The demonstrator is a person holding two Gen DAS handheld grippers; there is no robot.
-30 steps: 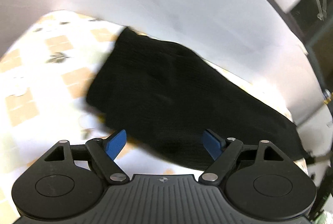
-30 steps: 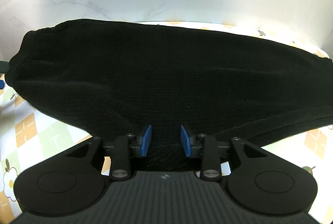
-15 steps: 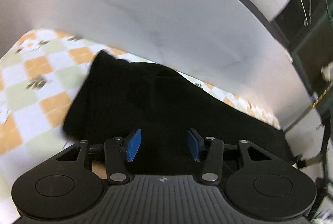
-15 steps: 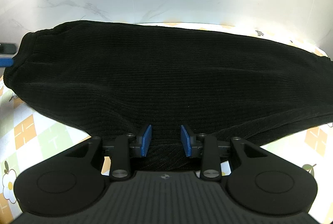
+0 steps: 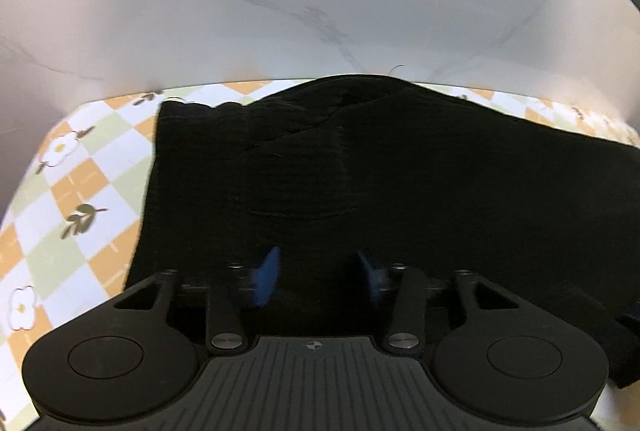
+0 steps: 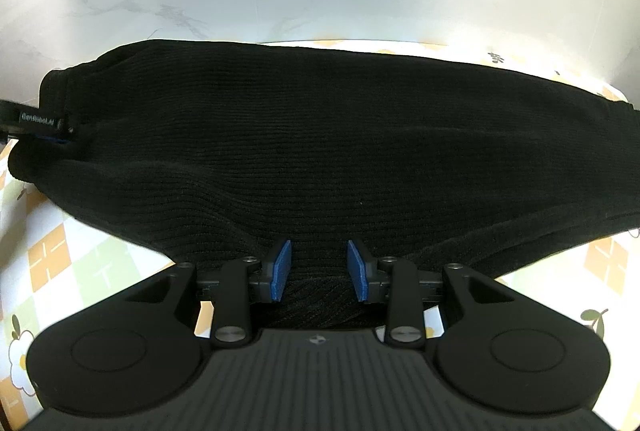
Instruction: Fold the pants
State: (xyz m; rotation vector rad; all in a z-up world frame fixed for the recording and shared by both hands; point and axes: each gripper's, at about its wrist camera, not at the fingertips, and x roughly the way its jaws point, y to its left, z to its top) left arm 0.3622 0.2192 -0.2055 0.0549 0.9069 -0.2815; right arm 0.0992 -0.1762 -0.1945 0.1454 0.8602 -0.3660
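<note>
Black pants (image 6: 340, 135) on checked tablecloth (image 6: 60, 255).

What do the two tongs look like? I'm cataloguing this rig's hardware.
Both the left tongs and right tongs are matte black, with a ribbed centre plate, two round discs, silver pivot screws and blue finger pads. In the right wrist view, the left tongs' finger reads "GenRobot.AI".
</note>
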